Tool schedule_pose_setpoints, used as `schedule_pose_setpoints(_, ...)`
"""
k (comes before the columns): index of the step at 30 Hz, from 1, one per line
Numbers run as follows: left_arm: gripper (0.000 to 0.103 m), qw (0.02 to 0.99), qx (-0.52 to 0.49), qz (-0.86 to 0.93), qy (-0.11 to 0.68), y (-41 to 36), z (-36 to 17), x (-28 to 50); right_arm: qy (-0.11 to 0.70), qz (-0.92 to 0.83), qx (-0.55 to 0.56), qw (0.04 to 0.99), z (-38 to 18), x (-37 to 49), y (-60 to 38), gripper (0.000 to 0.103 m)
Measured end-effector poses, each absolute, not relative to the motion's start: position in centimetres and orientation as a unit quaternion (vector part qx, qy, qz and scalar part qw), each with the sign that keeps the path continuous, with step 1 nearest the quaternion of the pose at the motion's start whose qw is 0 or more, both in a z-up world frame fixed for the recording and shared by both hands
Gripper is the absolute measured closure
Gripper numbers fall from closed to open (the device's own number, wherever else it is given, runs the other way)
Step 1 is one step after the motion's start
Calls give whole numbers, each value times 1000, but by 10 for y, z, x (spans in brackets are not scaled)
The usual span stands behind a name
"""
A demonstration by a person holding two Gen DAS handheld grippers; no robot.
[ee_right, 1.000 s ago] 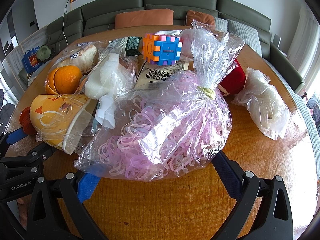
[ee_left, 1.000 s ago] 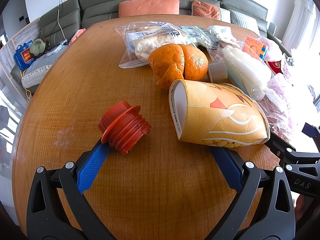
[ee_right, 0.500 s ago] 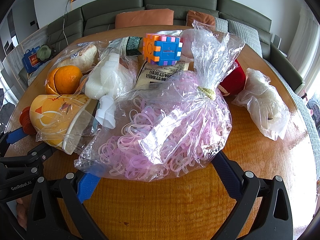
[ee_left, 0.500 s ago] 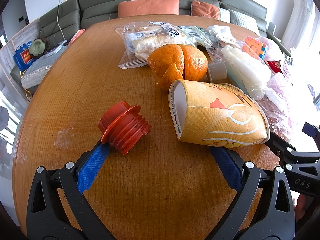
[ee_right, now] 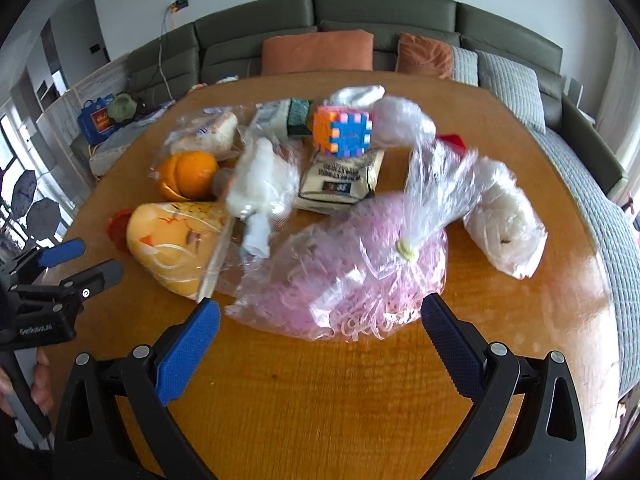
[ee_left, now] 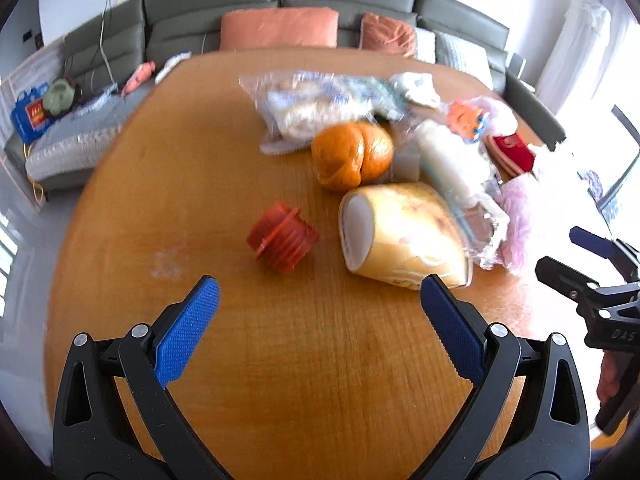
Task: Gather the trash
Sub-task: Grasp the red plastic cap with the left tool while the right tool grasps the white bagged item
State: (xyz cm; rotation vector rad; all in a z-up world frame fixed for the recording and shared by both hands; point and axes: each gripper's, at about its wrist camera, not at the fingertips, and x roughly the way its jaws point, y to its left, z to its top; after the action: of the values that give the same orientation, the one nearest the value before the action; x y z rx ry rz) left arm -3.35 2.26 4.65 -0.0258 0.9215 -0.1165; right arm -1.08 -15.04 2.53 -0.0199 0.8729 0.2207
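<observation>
Paper cup (ee_left: 404,236) lies on its side on the surface (ee_left: 280,360), just right of red cap (ee_left: 282,236), orange (ee_left: 352,156) beyond it. My left tool (ee_left: 320,300) is released, near of both, empty. My right tool (ee_right: 320,320) is released, empty, near the pink-filled bag (ee_right: 352,276).
</observation>
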Motion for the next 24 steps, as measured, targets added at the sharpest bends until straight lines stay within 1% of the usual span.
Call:
schedule_pose_setpoints(5,6,902,-6,-58,427,19,67,-24,385,132,-24,913,66,-20,-148,3)
schedule_pose_setpoints(9,6,901,-18,-51,431,22,72,-9,374,150,-42,914,83,0,-127,3)
schedule_pose_setpoints(10,6,901,-21,-49,432,24,72,-7,373,152,-48,914,83,6,-120,7)
schedule_pose_setpoints(12,6,900,-24,-44,434,28,70,-6,380,150,-60,911,77,25,-105,11)
schedule_pose_setpoints(14,6,899,-25,-42,435,32,71,-4,396,150,-64,904,65,42,-93,22)
schedule_pose_setpoints(17,6,899,-22,-41,436,35,71,-2,428,139,-78,890,43,68,-81,32)
schedule_pose_setpoints(19,6,898,-19,-41,438,35,70,2,442,129,-86,884,32,79,-79,34)
schedule_pose_setpoints(22,6,895,-22,-42,444,35,68,10,461,126,-89,874,19,91,-79,34)
schedule_pose_setpoints(24,6,891,-28,-43,451,34,64,17,466,129,-89,871,15,95,-77,39)
